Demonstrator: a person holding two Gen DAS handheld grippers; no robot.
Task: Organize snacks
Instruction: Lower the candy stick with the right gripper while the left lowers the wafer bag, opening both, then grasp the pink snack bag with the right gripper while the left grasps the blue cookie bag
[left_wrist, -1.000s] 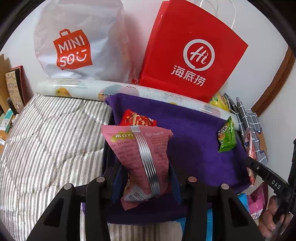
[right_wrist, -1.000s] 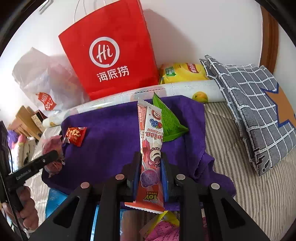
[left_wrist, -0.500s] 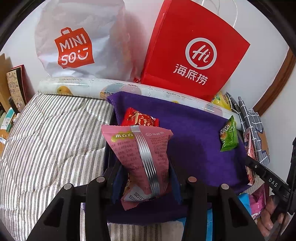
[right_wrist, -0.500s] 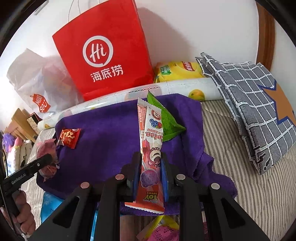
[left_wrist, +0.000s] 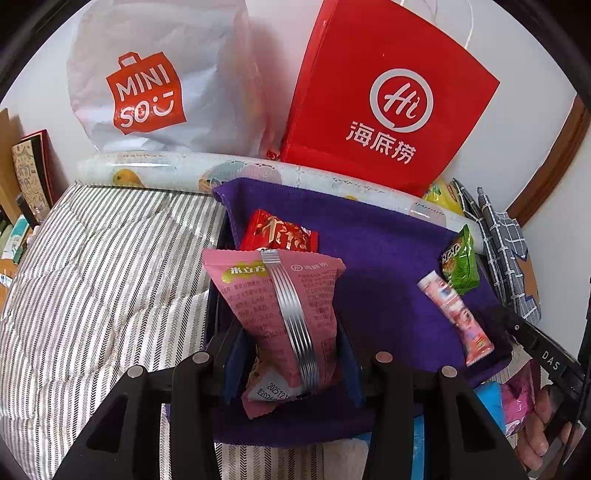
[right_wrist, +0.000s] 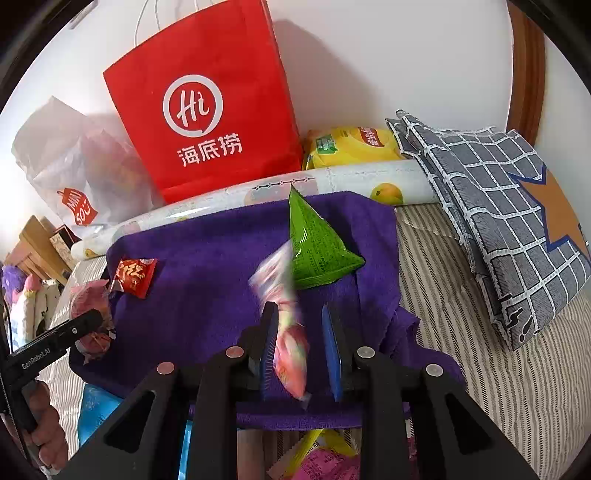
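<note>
The left gripper (left_wrist: 291, 354) is clenched on an upright pink packet (left_wrist: 280, 317) above the near left edge of the purple towel (left_wrist: 380, 266). The right gripper (right_wrist: 300, 350) stands released; the blurred pink stick (right_wrist: 286, 325) lies loose between its fingers, just beside the green packet (right_wrist: 316, 245). The red packet (right_wrist: 133, 277) lies on the towel's left side.

A home bedroom: a striped quilted bed (left_wrist: 92, 277) against a white wall, shopping bags (left_wrist: 384, 96) standing behind it, a checked pillow (right_wrist: 498, 221) at its edge.
</note>
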